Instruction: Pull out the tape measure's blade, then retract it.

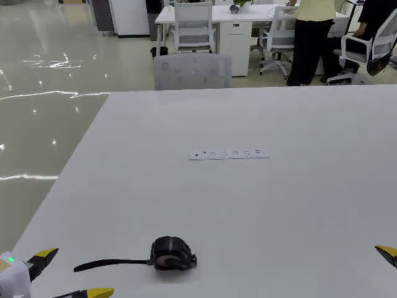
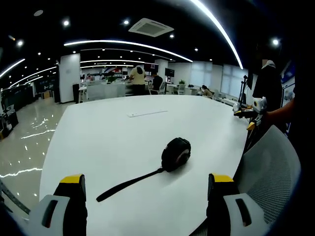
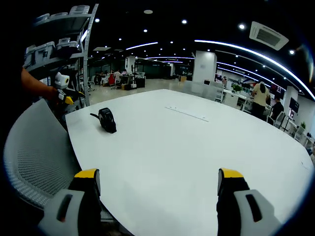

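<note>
The tape measure (image 1: 172, 253) lies on the white table (image 1: 279, 205), its strap (image 1: 111, 265) trailing toward the wide-open, empty left gripper (image 2: 147, 179). The right gripper (image 3: 160, 177) gapes empty, well apart from it; a power strip (image 1: 228, 153) lies beyond.

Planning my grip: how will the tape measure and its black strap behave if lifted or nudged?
The strap lies thin and flat along the table, so it is probably floppy. The tape measure looks compact and rounded, likely heavy for its size; a push may tip it.

We see our right gripper (image 3: 159, 174) with its fingers (image 3: 87, 177) spread wide above the white counter's (image 3: 197, 147) near edge. The black tape measure (image 3: 107, 119) sits well apart from it, near the left gripper (image 3: 68, 98).
</note>
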`<state>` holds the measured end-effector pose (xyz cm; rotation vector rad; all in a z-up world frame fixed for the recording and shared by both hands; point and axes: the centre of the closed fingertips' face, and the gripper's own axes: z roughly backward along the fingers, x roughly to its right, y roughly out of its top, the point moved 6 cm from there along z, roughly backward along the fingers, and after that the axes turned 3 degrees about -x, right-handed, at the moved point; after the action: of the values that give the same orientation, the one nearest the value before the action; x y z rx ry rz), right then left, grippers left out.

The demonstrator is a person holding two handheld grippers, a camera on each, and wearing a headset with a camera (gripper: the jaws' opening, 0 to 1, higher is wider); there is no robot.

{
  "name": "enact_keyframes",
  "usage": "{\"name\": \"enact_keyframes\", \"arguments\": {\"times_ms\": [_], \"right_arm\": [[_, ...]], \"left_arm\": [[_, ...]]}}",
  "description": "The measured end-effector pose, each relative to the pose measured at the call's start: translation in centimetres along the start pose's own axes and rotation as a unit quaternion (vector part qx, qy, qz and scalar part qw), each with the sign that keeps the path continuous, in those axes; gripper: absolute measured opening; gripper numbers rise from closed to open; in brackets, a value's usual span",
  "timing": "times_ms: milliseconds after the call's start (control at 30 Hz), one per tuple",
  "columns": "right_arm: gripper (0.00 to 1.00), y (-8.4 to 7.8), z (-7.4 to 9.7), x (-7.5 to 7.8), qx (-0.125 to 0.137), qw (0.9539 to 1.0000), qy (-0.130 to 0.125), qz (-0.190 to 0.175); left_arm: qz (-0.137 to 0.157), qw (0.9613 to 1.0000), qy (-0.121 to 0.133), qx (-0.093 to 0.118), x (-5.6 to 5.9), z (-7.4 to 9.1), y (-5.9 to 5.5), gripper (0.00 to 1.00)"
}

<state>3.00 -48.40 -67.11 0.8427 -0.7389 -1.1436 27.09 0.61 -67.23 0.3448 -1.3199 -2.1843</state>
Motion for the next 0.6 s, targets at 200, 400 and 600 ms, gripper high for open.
{"name": "enact_keyframes", "arguments": {"times_ms": [200,400,600], "right_arm": [[1.00,0.00,0.16,-0.15,-0.006,1.0000,-0.004,-0.003],[1.00,0.25,0.47,0.12,-0.002,0.9999,-0.016,-0.006],[1.00,0.20,0.49,0.04,-0.005,0.9998,-0.016,-0.006]], "left_arm": [[0.003,1.0000,-0.001,-0.002,0.17,0.02,-0.06,1.00],[0.005,1.0000,-0.003,0.001,0.21,-0.01,0.18,1.00],[0.003,1.0000,-0.007,-0.001,0.29,-0.16,0.28,1.00]]}}
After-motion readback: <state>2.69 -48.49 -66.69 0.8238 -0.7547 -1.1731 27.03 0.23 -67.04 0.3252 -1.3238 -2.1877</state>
